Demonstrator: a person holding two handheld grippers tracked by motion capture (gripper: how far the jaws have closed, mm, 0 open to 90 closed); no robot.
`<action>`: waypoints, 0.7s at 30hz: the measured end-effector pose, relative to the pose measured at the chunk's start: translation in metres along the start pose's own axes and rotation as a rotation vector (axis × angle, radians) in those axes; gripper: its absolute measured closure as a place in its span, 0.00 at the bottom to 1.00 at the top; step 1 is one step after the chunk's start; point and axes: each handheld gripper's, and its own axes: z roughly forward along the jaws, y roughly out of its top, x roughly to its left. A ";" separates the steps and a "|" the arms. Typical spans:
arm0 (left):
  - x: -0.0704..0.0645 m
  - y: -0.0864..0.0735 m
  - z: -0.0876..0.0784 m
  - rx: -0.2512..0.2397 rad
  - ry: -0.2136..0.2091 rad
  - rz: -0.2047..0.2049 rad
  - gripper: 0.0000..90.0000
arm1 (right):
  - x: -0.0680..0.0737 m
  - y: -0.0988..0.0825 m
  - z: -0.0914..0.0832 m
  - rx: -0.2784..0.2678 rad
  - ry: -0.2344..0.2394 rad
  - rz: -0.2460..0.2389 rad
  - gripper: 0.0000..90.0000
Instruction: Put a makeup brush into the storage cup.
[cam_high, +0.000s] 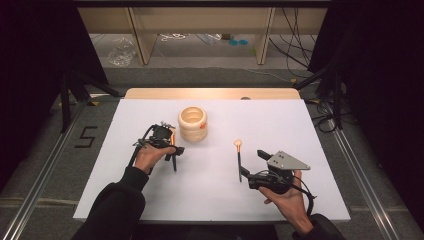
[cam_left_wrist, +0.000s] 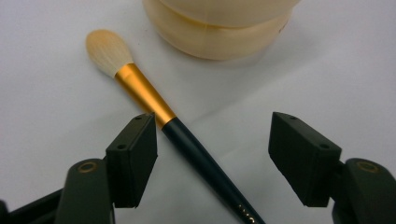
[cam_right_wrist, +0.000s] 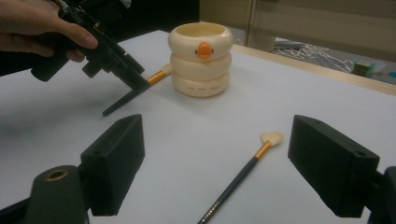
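Note:
A large brush (cam_left_wrist: 187, 135) with a cream head, gold ferrule and dark handle lies on the white table beside a cream duck-faced cup (cam_left_wrist: 219, 32). My left gripper (cam_left_wrist: 215, 128) is lowered over it, the handle lying between the open jaws nearer the left one, with neither pad pressing on it. From above, the left gripper (cam_high: 172, 145) sits just left of the cup (cam_high: 193, 123). A smaller brush (cam_high: 239, 160) lies at centre right. My right gripper (cam_high: 252, 163) stands open beside its handle. In the right gripper view, the small brush (cam_right_wrist: 243, 175) lies ahead of the open jaws.
The white table sheet (cam_high: 210, 200) has bare room in front and to the far right. A wooden edge (cam_high: 210, 93) runs along the back. Dark floor, rails and cables surround the table. The person's left hand (cam_right_wrist: 32, 23) holds the left gripper (cam_right_wrist: 133, 79).

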 end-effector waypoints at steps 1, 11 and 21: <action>0.000 0.000 0.001 0.007 0.000 0.006 0.38 | 0.000 0.000 0.000 0.001 0.000 -0.002 0.22; 0.005 0.000 0.006 0.068 -0.016 -0.008 0.44 | 0.000 0.000 -0.001 0.013 0.013 0.005 0.22; 0.011 0.000 0.009 0.092 -0.024 -0.011 0.57 | 0.000 0.000 -0.001 0.025 0.014 -0.001 0.23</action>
